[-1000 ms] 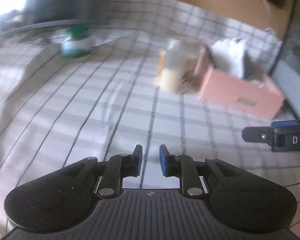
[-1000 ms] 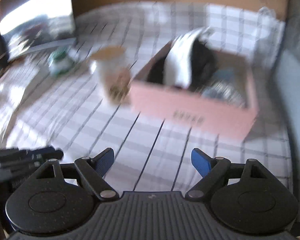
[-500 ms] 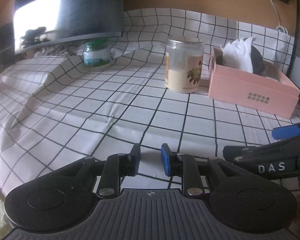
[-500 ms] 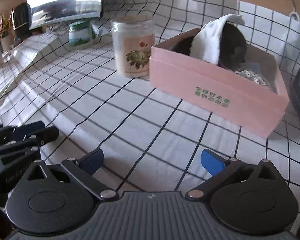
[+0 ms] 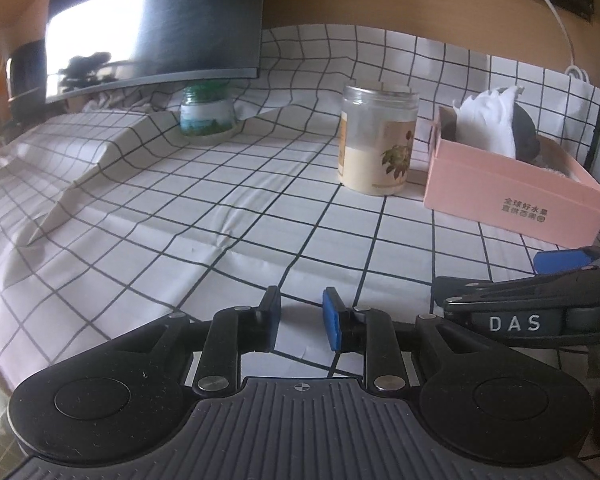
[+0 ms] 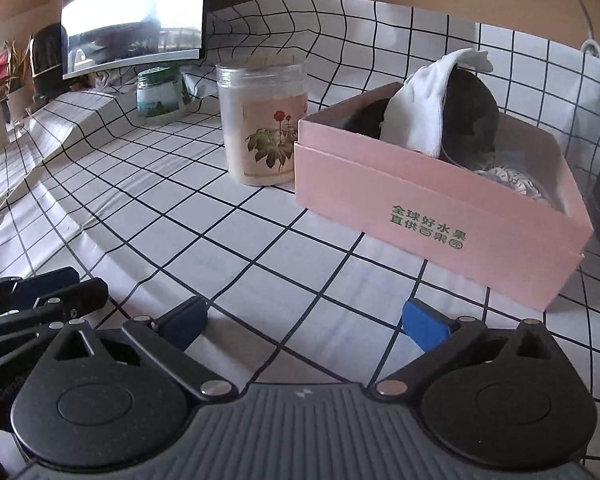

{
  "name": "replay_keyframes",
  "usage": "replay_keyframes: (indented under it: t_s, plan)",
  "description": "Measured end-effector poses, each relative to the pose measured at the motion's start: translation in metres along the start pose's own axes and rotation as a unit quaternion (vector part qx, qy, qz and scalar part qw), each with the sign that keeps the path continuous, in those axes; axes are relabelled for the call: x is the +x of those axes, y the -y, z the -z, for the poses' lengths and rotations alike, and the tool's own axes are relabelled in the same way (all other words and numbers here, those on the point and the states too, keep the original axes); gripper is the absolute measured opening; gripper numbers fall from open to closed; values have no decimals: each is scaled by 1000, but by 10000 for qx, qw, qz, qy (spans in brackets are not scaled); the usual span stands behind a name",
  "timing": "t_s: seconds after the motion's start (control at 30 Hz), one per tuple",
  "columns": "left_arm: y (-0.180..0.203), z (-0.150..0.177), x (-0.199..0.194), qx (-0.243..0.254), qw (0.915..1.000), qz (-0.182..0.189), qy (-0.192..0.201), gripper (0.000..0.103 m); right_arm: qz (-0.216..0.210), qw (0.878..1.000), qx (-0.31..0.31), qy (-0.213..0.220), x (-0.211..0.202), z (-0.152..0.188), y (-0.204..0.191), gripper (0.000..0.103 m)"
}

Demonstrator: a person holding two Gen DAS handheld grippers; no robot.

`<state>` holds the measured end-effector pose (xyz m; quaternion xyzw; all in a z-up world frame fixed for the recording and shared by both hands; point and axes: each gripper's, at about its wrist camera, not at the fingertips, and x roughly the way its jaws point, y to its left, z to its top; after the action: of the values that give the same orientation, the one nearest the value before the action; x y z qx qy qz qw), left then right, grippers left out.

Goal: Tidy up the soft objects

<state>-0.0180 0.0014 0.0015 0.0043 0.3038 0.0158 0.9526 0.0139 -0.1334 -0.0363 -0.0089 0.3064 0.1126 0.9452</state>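
A pink box [image 6: 440, 216] sits on the checked cloth [image 6: 228, 240] toward the right, open at the top, with green print on its front wall. Inside it, a white cloth [image 6: 424, 108] stands up and drapes over a dark soft thing [image 6: 470, 116] at the back left of the box. A patterned grey-white item [image 6: 508, 178] lies low in the box toward its right end. In the left wrist view the same box [image 5: 512, 196] shows at the right, the white cloth [image 5: 488, 120] sticking up above its rim.

Just left of the box, close to its corner, stands a clear jar [image 6: 262, 120] with a flower label, partly filled with pale contents. Further back and left is a small green-lidded jar [image 6: 158, 94], under the edge of a monitor [image 6: 132, 20]. A raised, cloth-covered shape slopes down at the far left.

The right gripper [image 6: 304, 322] hangs low over the cloth in front of the box, its blue-padded fingers spread wide and holding nothing. The left gripper [image 5: 300, 320] is beside it to the left, its fingers drawn near each other with a narrow gap between the pads, gripping nothing. Each gripper shows at the edge of the other's view.
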Motion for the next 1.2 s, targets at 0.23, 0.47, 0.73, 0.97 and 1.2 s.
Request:
replay_keyframes:
  t_s: [0.23, 0.47, 0.73, 0.97, 1.2]
  plan:
    - [-2, -1, 2, -58, 10000, 39, -24, 26, -19, 10000, -2, 10, 1, 0, 1, 103]
    - [-2, -2, 2, -60, 10000, 36, -23, 26, -12, 10000, -1, 11, 0, 0, 0, 103]
    - [-2, -2, 2, -60, 10000, 44, -25, 26, -12, 10000, -1, 11, 0, 0, 0, 103]
    - [-2, -2, 2, -61, 10000, 48, -26, 26, -11, 10000, -1, 11, 0, 0, 0, 103]
    - [-2, -2, 2, -57, 10000, 47, -26, 26, -11, 10000, -1, 11, 0, 0, 0, 103]
